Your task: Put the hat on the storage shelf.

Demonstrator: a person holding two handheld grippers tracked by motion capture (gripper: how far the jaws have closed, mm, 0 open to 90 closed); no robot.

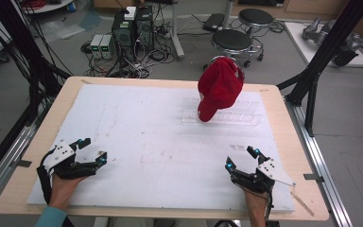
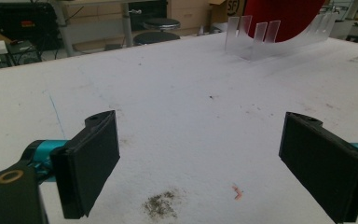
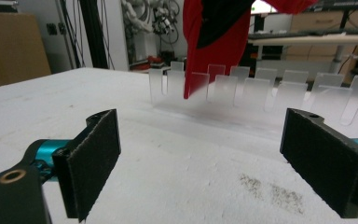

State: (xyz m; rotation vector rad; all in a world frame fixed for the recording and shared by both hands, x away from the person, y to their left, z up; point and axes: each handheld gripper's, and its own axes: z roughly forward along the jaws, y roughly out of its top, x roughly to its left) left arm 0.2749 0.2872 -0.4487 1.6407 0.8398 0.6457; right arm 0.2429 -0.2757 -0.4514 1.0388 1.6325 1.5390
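My left tongs [image 1: 93, 152] and right tongs [image 1: 242, 158] rest parted, holding nothing. The red cap [image 1: 220, 87] stands at one o'clock, brim wedged in the clear slotted rack [image 1: 246, 118]. A careless nudge could topple it, I judge.

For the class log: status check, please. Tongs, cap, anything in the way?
Left tongs open, empty, low at the near edge. Right tongs open, empty. Red cap propped upright in the clear rack, far right. White mat between: no obstacles.
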